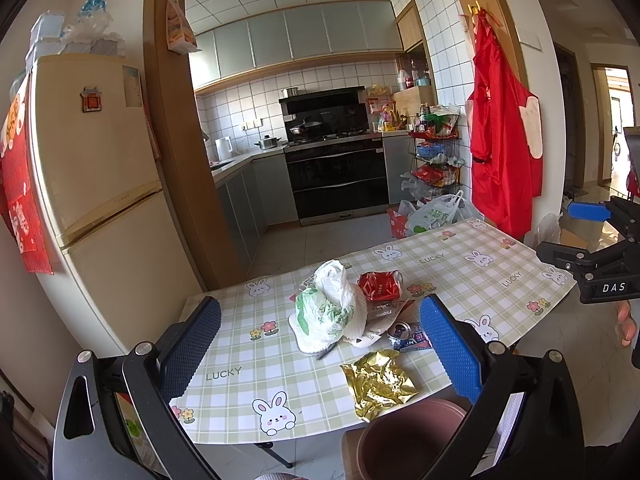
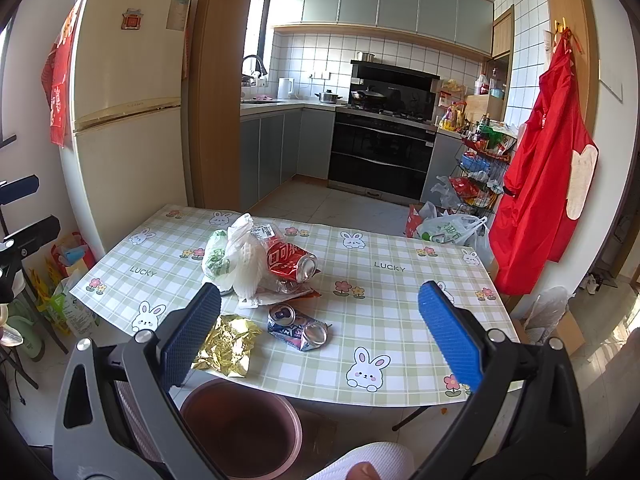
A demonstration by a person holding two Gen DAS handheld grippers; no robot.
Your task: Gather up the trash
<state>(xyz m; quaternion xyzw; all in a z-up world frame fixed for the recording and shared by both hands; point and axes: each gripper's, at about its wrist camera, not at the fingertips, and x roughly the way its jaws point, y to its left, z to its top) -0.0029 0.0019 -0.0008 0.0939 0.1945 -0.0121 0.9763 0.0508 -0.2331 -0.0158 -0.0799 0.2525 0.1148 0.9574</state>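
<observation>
Trash lies on the checked table [image 1: 248, 392] [image 2: 400, 320]: a crumpled gold foil wrapper [image 1: 378, 382] [image 2: 226, 344] at the near edge, a crushed blue can [image 1: 404, 334] [image 2: 298, 326], a crushed red can [image 1: 380, 285] [image 2: 290, 266], and a white-green plastic bag [image 1: 326, 308] [image 2: 230, 260] with white foam net. A brown bin [image 1: 408, 440] [image 2: 240, 426] stands on the floor below the near edge. My left gripper [image 1: 320, 348] is open and empty above the table. My right gripper [image 2: 320, 332] is open and empty, the blue can between its fingers' lines.
A cream fridge [image 1: 96, 152] [image 2: 128, 100] stands left of the table. The kitchen with oven [image 1: 336, 176] [image 2: 380, 156] lies beyond. A red apron [image 1: 500, 140] [image 2: 548, 184] hangs on the right wall; bags [image 1: 436, 212] and a wire rack sit on the floor behind the table.
</observation>
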